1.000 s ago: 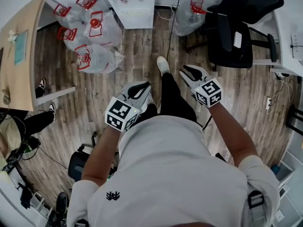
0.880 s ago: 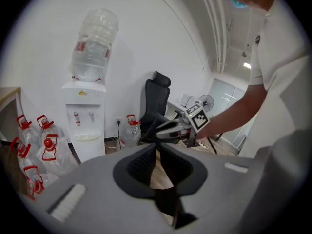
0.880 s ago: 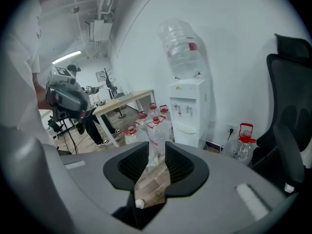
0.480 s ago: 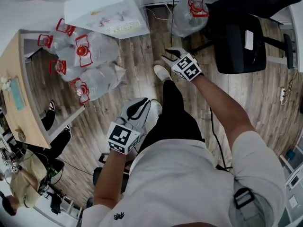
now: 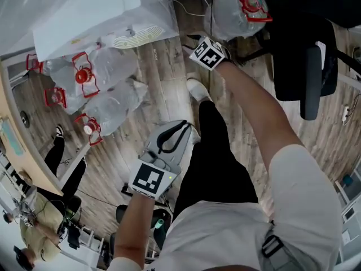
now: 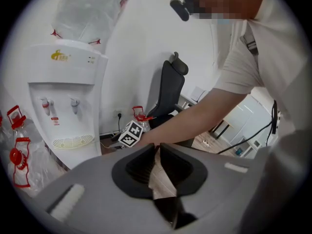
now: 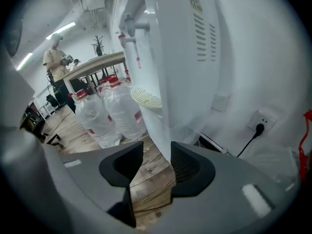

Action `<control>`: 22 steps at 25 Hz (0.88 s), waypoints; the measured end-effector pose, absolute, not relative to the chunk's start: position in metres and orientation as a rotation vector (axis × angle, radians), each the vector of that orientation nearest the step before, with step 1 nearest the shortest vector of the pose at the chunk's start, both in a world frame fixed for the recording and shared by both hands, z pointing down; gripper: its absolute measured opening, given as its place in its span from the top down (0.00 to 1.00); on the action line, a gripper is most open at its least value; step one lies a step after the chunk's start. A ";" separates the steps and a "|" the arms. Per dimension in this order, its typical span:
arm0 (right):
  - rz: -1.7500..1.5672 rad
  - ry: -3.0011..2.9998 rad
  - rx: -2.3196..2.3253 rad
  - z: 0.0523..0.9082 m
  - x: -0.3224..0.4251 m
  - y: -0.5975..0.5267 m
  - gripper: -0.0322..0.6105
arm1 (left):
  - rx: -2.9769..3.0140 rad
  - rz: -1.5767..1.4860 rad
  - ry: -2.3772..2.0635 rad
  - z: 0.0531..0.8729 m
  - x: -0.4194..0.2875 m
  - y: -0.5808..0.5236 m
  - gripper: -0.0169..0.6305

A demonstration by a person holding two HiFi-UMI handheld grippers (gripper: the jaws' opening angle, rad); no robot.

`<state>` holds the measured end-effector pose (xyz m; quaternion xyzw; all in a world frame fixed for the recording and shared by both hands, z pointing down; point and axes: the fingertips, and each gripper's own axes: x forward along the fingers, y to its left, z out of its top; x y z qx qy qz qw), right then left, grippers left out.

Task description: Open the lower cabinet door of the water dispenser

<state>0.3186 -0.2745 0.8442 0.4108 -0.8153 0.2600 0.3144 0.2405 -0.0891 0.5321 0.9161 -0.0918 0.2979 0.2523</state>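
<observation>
One white plastic water dispenser [image 5: 84,24] stands on the wooden plank floor [image 5: 169,78], with one clear jug upside down on top [image 6: 90,9]. It has two small taps [image 6: 45,104] and one round drip grille [image 6: 73,141]. Its lower cabinet door [image 6: 80,156] sits under that grille, partly hidden behind the left gripper's grey body. Four clear plastic jugs with red handles [image 5: 107,66] cluster beside the dispenser. A fifth jug [image 5: 237,10] lies on its other side, next to one black office chair [image 5: 299,44].

There are two grippers. The right gripper [image 5: 190,40] reaches low to the dispenser's base. Its fingers [image 7: 192,167] are apart and opening. The dispenser's lower front corner shows in the gap, close by one finger, and neither finger presses on it. The left gripper [image 5: 185,124] hangs back over the floor, well apart from the dispenser. Its fingers [image 6: 141,165] are drawn almost together and hold nothing.
</observation>
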 end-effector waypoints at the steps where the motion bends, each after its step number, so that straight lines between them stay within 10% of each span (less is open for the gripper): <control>1: 0.685 -2.142 1.073 0.856 0.318 -0.282 0.71 | 2.501 0.825 -0.248 0.539 0.241 -0.092 0.89; 22: 0.491 -2.061 0.932 0.925 0.300 -0.366 0.68 | 2.436 0.733 -0.324 0.585 0.222 -0.120 0.89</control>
